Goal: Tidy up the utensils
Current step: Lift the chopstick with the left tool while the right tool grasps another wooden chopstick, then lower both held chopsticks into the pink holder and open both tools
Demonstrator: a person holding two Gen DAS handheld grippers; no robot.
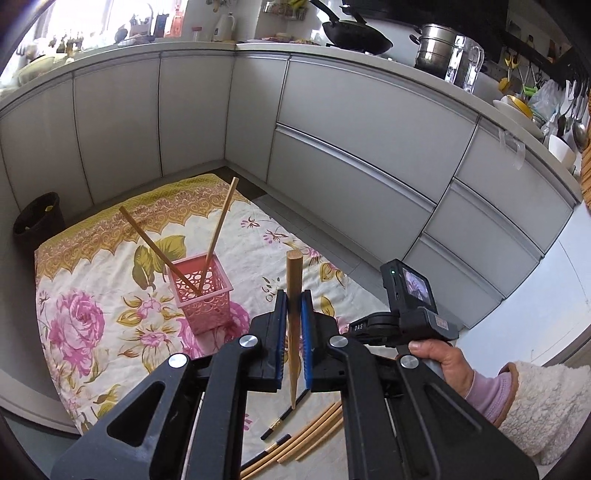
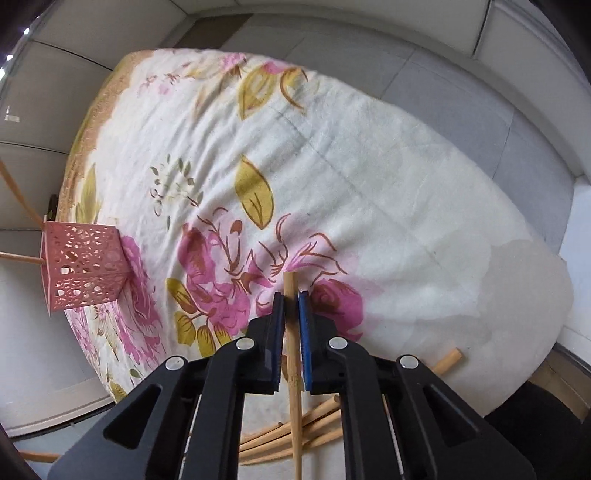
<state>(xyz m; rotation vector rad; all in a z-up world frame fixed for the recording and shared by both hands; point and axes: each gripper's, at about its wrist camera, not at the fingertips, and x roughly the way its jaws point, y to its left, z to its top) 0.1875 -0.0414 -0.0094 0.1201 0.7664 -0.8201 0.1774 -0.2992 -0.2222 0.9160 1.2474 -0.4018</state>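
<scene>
Grey kitchen cabinets ring a floral blanket [image 1: 92, 280] on the floor, where a pink holder [image 1: 201, 295] already has two chopsticks leaning in it. Each gripper, left [image 1: 294, 308] and right [image 2: 291, 308], has its fingers clamped on one wooden chopstick [image 1: 293, 291], likely for dropping in. More chopsticks [image 2: 314, 424] lie loose below; nothing blocks the way.

A home kitchen: grey cabinet fronts [image 1: 351, 122] run under an L-shaped tabletop [image 1: 258, 47] that carries a black wok [image 1: 354, 35], a steel pot [image 1: 436, 46], a glass jug [image 1: 465, 62] and hanging ladles [image 1: 576, 118].
</scene>
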